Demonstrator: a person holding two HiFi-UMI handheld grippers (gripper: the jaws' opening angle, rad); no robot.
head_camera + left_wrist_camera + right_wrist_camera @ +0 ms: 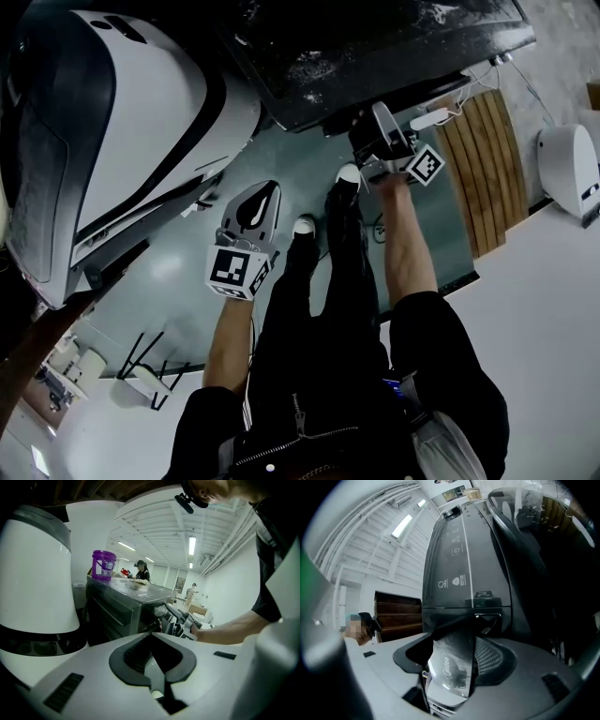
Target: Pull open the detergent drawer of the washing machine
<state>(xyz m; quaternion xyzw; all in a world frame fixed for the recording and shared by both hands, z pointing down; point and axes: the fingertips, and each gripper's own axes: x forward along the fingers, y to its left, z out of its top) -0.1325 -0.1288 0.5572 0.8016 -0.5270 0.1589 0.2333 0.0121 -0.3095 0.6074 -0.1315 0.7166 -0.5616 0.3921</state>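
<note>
The dark washing machine [375,47] fills the top of the head view, and its control panel rises ahead in the right gripper view [464,564]. My right gripper [375,141] is at the machine's front edge. Its jaws [452,639] are shut on the glossy dark front of the detergent drawer [452,663], which bears a logo and sticks out toward the camera. My left gripper [253,211] hangs lower, above the floor, apart from the machine. It stands open [157,646] with nothing between its pads. From there I see the right gripper [180,620] at the machine's corner [122,602].
A large white machine [122,122] stands close on the left [37,573]. A purple bucket [103,564] sits on top of the dark machine. A wooden slatted panel [483,159] and a white appliance [572,169] lie to the right. People [142,570] stand far behind.
</note>
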